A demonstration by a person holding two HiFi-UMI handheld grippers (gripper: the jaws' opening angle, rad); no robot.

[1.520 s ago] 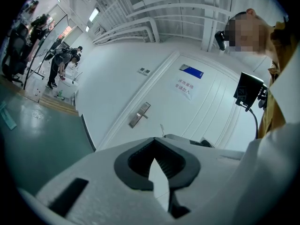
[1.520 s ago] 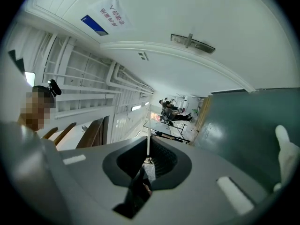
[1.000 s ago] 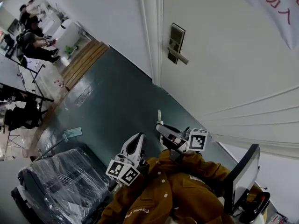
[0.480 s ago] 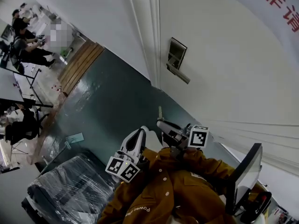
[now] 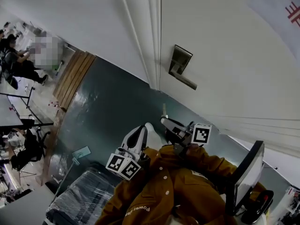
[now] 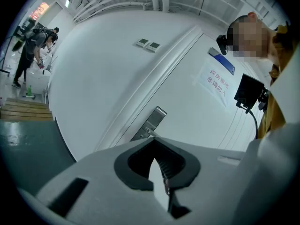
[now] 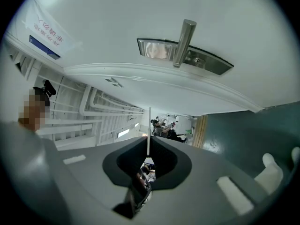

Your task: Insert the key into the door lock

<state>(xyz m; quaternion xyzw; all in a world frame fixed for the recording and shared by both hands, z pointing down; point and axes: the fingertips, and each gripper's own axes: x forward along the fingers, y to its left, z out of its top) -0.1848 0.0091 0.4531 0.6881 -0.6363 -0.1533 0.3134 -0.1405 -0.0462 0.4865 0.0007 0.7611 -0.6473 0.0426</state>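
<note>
A metal lock plate (image 5: pixel 180 60) with a lever handle (image 5: pixel 186 82) sits on the white door (image 5: pixel 225 55). My right gripper (image 5: pixel 164 121) is shut on a thin key (image 5: pixel 164 110), whose blade sticks out past the jaw tips toward the door. In the right gripper view the key (image 7: pixel 148 123) stands well short of the lock plate (image 7: pixel 206 62) and the handle (image 7: pixel 184 36). My left gripper (image 5: pixel 142 129) is beside it to the left, shut and holding nothing. In the left gripper view the lock plate (image 6: pixel 151 122) shows just beyond that gripper's (image 6: pixel 153 142) tips.
A teal floor (image 5: pixel 108 107) runs along the wall, with a wooden ramp (image 5: pixel 72 76) further left. People sit at tables at the far left. A plastic-wrapped bundle (image 5: pixel 79 196) lies at the lower left and a black monitor (image 5: pixel 246 177) at the right.
Both grippers have moved closer to the door. The lock plate looks larger and sits lower in the head view. The key stays in the right gripper.
</note>
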